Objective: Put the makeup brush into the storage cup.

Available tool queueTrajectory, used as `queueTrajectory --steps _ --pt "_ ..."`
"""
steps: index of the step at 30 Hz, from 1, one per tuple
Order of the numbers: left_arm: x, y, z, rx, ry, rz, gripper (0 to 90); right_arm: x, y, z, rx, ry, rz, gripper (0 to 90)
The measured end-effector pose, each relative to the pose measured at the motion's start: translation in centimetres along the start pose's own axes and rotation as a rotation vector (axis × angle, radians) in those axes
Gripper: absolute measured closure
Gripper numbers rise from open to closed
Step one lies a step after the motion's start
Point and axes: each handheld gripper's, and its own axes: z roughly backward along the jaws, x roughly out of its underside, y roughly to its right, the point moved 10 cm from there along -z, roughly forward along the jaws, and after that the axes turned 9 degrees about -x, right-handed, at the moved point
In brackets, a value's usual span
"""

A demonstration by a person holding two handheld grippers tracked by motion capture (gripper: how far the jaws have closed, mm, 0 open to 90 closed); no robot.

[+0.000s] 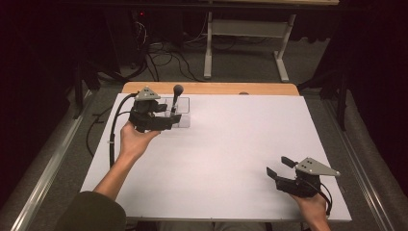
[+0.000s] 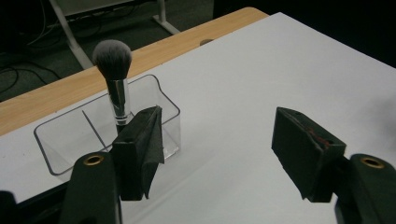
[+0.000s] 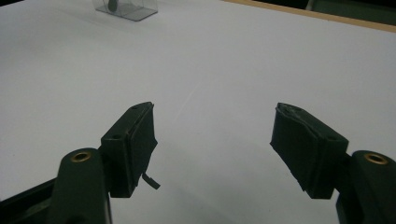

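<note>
Brush (image 2: 113, 70) upright, grey bristles, clear organizer (image 2: 88, 135)

Left gripper (image 1: 169, 119) is held in the left hand (image 1: 132, 139), forearm extended forward, jaws wide apart with nothing between them. Right gripper (image 1: 279, 167) is held in the right hand (image 1: 312, 204), low and near the person, jaws likewise wide apart and empty.

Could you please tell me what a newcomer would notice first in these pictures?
A black-handled makeup brush with a grey bristle head stands upright in a clear plastic divided organiser box near the white table's far left. The left tool sits open beside that box, while the right tool rests open at the near right corner.
</note>
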Motion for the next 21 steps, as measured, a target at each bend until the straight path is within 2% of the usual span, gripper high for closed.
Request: queueTrajectory --steps 15,16,21 --pt "0.71 0.23 0.62 0.013 0.009 0.002 33.3 0.03 -0.01 0.09 0.0 -0.001 -0.012 32.2" --pt "0.75 0.24 0.63 0.013 0.009 0.003 33.3 -0.04 0.04 0.03 0.0 0.002 0.002 32.2" --pt "0.94 0.15 0.86 0.008 0.011 -0.005 33.3 0.03 0.05 0.04 0.001 0.0 -0.002 32.2"
